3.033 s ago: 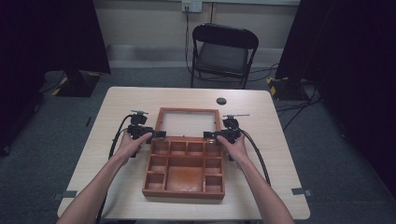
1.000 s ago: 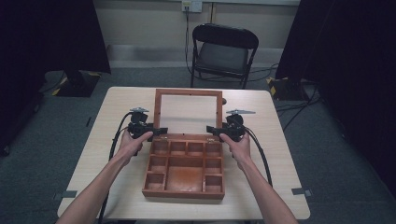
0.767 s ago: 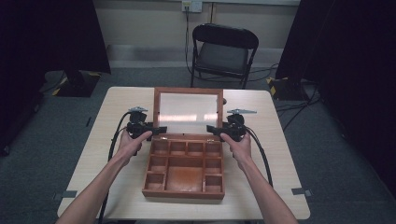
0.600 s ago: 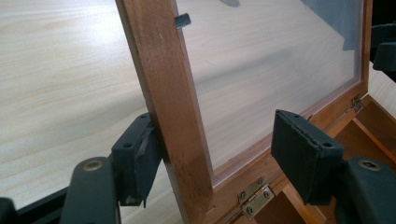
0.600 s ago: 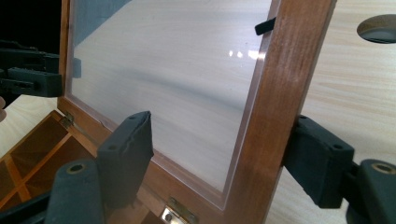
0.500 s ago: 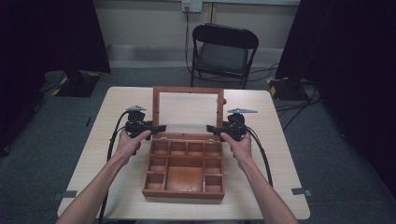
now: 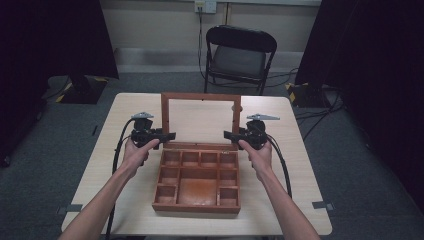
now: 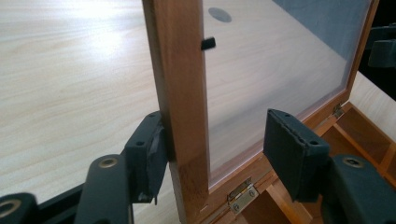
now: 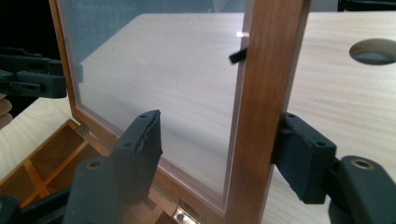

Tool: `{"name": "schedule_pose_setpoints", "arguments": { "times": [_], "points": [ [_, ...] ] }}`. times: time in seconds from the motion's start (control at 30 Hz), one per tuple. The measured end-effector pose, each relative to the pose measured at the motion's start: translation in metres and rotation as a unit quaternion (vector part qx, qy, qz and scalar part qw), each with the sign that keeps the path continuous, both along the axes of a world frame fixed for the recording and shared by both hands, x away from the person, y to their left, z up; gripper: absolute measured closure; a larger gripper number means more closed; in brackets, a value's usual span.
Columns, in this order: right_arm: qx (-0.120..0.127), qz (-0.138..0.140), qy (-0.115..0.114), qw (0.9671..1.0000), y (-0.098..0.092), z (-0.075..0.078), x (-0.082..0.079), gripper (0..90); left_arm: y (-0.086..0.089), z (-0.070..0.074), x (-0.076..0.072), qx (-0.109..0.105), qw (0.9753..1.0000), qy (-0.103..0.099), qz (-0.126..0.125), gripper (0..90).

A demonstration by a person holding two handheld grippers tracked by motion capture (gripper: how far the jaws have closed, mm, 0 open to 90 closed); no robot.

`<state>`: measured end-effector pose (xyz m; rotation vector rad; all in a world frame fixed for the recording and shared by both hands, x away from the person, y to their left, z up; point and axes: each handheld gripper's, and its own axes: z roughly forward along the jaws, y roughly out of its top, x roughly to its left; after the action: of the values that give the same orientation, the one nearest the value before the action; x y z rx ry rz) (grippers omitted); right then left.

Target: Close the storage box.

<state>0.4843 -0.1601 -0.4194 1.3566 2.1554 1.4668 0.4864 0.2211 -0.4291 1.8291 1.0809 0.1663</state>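
Wood-framed, the glass-paned lid [image 7: 201, 119] stood upright over its box [image 7: 197, 180] mid-table [image 7: 300, 165]: rigid but fragile, best gripped by its side rails. Left claw [image 8: 210, 144] and right claw [image 9: 219, 154] straddled those, part-open.

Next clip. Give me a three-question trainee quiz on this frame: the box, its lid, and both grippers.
1. True or false: the lid stands raised above the box.
2. Which part of the lid does the left gripper straddle? A) the top rail B) a side rail near the hinge C) the glass centre
3. Fill in: the right gripper has one jaw behind the frame and one in front of the ____.

Key: 1 true; 2 B; 3 glass.
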Motion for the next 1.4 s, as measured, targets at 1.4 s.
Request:
{"name": "schedule_pose_setpoints", "arguments": {
  "times": [1.4],
  "points": [
    [-0.007, 0.007, -0.029, 0.9995, -0.008, 0.014, -0.017, 59.2, 0.012, 0.020, -0.009, -0.026, 0.9989, -0.039, 0.004, 48.1]
  ]
}}
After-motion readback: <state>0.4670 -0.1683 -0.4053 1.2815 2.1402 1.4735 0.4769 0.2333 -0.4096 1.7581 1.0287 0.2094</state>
